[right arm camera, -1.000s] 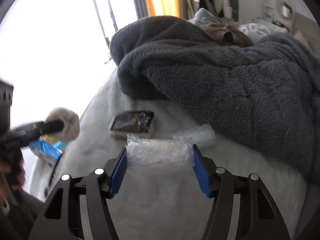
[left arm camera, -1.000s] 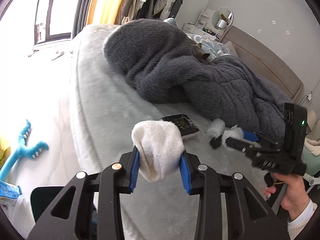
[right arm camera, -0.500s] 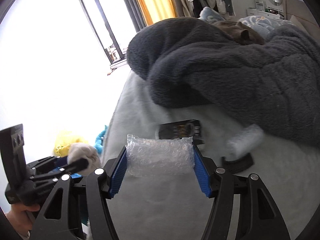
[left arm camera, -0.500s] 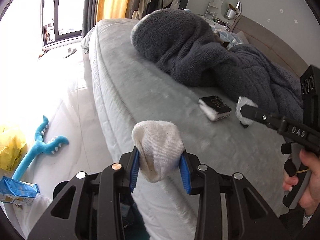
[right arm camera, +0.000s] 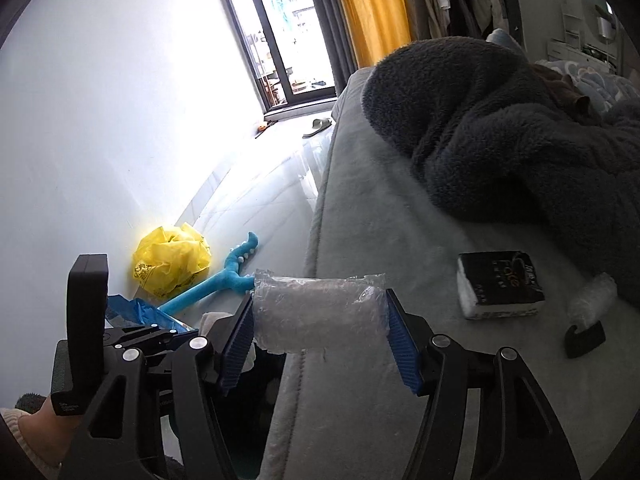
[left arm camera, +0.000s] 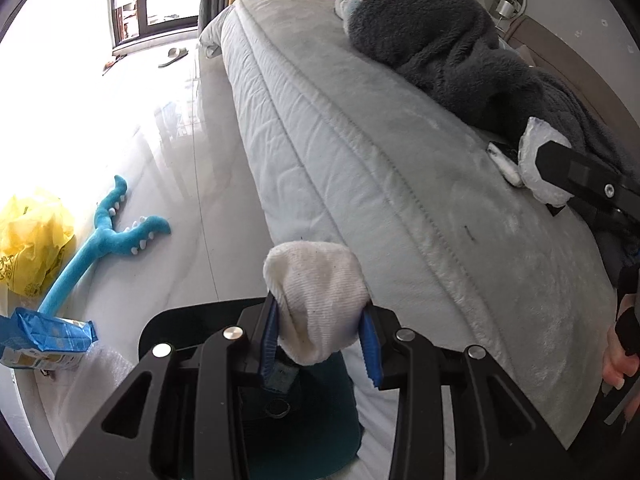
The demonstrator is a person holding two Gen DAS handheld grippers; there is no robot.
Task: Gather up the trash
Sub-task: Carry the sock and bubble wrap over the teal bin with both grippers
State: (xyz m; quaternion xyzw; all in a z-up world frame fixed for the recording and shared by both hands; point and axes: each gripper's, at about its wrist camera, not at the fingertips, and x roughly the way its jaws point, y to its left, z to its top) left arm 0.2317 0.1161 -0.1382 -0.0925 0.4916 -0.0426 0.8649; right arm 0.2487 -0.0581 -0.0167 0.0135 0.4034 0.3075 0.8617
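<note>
ribbed cloth sock (left arm camera: pixel 316 300); clear bubble wrap (right arm camera: pixel 320 312); glossy floor (left arm camera: pixel 160 128).

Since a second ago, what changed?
Both tongs swung off the bed toward the floor side; the left tongs now hang over a dark bin. Nothing was let go: sock and bubble wrap are clamped as before.

On the bed we can read one word, "Face", in pale lettering on the black tissue pack (right arm camera: pixel 500 282). The yellow plastic bag (right arm camera: pixel 172 260) on the floor carries dark print too small for us to read.
</note>
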